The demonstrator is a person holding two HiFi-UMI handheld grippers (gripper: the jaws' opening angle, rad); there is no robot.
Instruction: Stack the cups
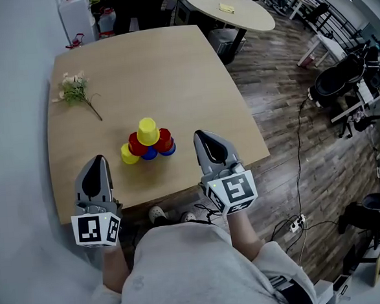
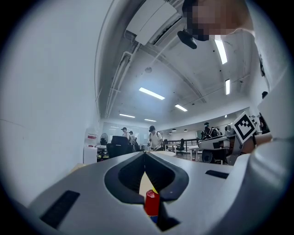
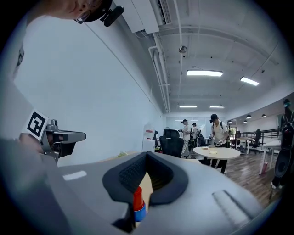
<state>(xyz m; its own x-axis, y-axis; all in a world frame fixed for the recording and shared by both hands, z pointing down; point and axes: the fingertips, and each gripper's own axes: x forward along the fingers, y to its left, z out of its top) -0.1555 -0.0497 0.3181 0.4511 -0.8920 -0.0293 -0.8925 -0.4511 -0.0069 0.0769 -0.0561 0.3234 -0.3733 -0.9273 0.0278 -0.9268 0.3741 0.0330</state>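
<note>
A small pile of cups (image 1: 148, 143) stands on the wooden table (image 1: 171, 71) near its front edge. A yellow cup (image 1: 147, 130) tops it, red cups (image 1: 164, 140) sit under that, blue cups (image 1: 168, 150) are at the bottom, and another yellow cup (image 1: 128, 154) is at the left. My left gripper (image 1: 100, 160) rests to the left of the pile, shut and empty. My right gripper (image 1: 200, 136) is to the pile's right, also shut and empty. Past the closed jaws, the left gripper view shows a red cup (image 2: 152, 202). The right gripper view shows a red cup (image 3: 138, 196) over a blue cup (image 3: 141, 212).
A sprig of flowers (image 1: 75, 88) lies at the table's far left. A round white table (image 1: 229, 6) stands beyond the far right corner. Cables and a power strip (image 1: 297, 223) lie on the wooden floor at the right. Several people stand far off in the room.
</note>
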